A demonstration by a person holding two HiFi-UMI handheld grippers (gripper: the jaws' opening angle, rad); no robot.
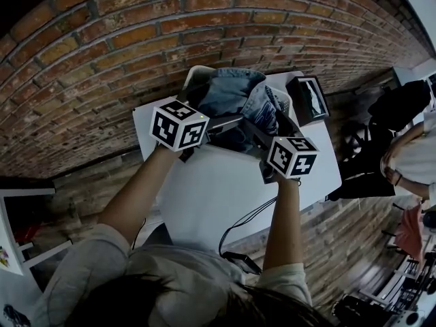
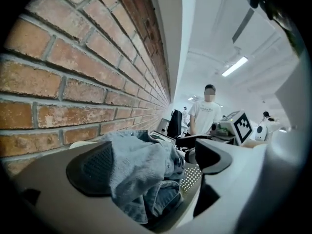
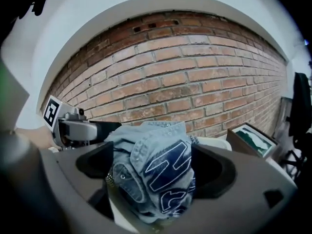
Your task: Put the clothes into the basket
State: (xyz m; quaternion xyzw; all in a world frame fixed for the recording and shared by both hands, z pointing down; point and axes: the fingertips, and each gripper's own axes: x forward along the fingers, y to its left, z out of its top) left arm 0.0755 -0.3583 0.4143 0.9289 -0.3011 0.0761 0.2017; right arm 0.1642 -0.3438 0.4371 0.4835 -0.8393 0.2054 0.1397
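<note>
Denim garment (image 1: pixel 235 97) lies heaped in the basket (image 1: pixel 193 71) at the far edge of the worktop (image 1: pixel 225 196). Left gripper (image 2: pixel 153 162) fingers spread, cloth draped against one. Right gripper (image 3: pixel 156 167) fingers wide around the bundle, seemingly not pinching. We see no other clothes outside.
</note>
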